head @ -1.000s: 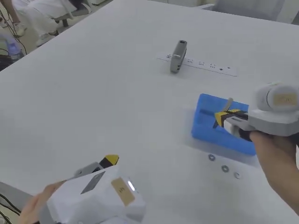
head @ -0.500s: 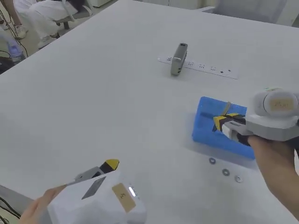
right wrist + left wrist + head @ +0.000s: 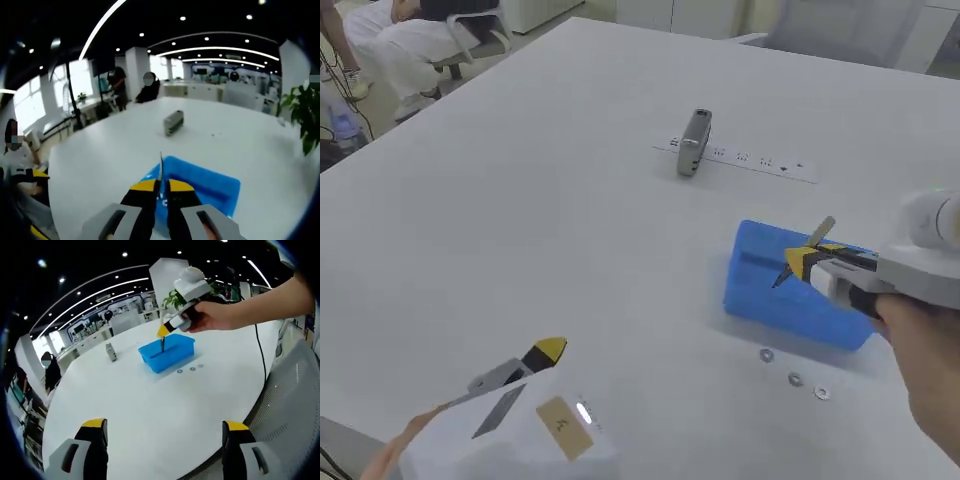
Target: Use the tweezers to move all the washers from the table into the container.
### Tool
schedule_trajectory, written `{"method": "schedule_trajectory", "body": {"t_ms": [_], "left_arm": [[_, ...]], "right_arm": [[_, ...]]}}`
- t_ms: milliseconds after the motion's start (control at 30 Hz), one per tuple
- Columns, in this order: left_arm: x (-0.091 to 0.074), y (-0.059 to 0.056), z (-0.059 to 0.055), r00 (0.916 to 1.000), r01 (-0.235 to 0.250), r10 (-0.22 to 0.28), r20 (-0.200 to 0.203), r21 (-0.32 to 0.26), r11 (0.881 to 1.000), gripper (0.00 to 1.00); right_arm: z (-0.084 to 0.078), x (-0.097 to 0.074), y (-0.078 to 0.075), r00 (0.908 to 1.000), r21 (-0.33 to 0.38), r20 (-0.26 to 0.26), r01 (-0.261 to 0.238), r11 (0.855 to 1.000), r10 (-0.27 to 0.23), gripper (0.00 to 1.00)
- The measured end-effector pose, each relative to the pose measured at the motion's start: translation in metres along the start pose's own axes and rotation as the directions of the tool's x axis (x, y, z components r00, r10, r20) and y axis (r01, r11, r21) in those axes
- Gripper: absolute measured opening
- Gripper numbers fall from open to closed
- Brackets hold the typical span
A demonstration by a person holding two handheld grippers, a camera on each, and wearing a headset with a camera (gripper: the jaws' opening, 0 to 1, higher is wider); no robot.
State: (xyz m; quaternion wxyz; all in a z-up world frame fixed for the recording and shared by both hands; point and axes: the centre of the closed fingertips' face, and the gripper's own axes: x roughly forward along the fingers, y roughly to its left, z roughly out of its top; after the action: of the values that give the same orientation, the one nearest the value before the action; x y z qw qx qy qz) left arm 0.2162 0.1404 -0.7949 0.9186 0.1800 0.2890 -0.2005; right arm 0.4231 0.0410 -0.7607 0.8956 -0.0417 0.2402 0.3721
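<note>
Right gripper [image 3: 807, 262]: jaws pinched narrow on the tweezers [image 3: 823, 231], tips angled down over the container [image 3: 760, 300]. Whether the tips carry a washer: cannot tell, too small. Left gripper [image 3: 520, 365]: jaws wide, nothing between them, hovering by the near edge of the table [image 3: 570, 200], well apart from the work.

Three washers [image 3: 795, 379] lie in a row on the table, just beside the container's near wall, between it and the table's near edge. They sit below and behind the right jaws, apart from the tweezer tips.

Judged step: tips at the container, three pickups left. To do it well: lift clear of the wall, take the nearest washer first, come in low and shallow, and catch one rim only. Squeeze gently so it doesn't flick away.
</note>
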Motion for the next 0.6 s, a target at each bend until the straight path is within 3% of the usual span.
{"method": "schedule_trajectory", "body": {"t_ms": [300, 433, 500, 600], "left_arm": [[-0.004, 0.002, 0.006, 0.9994, -0.010, 0.010, 0.033, -0.008, 1.000, 0.97], [-0.014, 0.012, 0.024, 0.9888, -0.061, 0.064, 0.135, -0.026, 0.998, 0.95], [-0.017, 0.014, 0.027, 0.9855, -0.054, 0.062, 0.158, -0.055, 0.997, 0.96], [-0.015, 0.012, 0.025, 0.9878, -0.045, 0.053, 0.146, -0.057, 0.997, 0.95]], "right_arm": [[-0.005, -0.037, 0.027, 0.9985, 0.027, 0.043, -0.034, 0.999, 0.033, 0.03], [-0.018, -0.039, 0.033, 0.9986, 0.037, 0.028, -0.046, 0.998, 0.045, 0.03], [-0.028, -0.038, 0.035, 0.9989, 0.036, 0.004, -0.048, 0.998, 0.047, 0.03], [-0.040, -0.036, 0.036, 0.9990, 0.037, -0.018, -0.040, 0.999, 0.041, 0.03]]}}
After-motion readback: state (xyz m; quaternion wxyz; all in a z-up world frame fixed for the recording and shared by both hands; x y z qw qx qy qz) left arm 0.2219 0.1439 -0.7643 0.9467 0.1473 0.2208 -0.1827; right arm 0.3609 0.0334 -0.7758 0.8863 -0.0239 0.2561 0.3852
